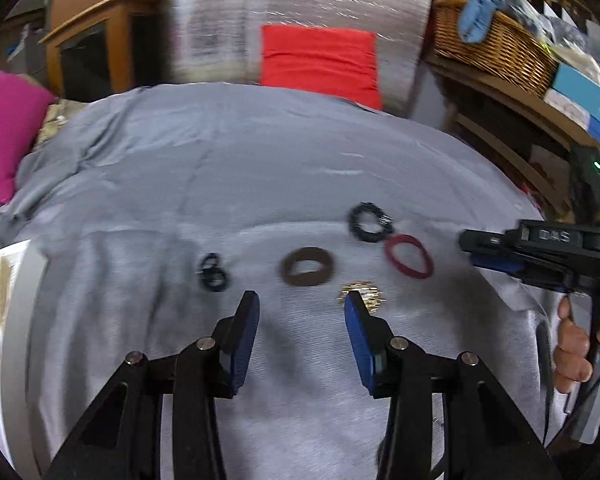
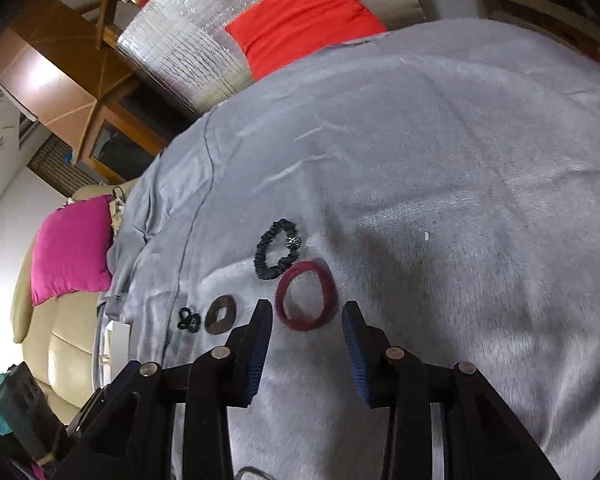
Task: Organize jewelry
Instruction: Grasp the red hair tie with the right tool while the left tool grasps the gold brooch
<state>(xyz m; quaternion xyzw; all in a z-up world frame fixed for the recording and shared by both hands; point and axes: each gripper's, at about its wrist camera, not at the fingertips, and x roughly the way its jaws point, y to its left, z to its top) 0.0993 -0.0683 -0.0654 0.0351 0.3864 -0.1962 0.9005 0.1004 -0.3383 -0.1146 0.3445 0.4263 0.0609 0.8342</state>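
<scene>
A cluttered home living room: grey fabric-draped surface, magenta cushion on a beige leather sofa at left, woven wicker basket on wooden shelving far right.

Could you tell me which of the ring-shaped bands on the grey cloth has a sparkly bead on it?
The black ruffled scrunchie, farthest back beside the red band. It carries a glittery bead on its right side; the red band, brown band and small dark pair are plain.
</scene>
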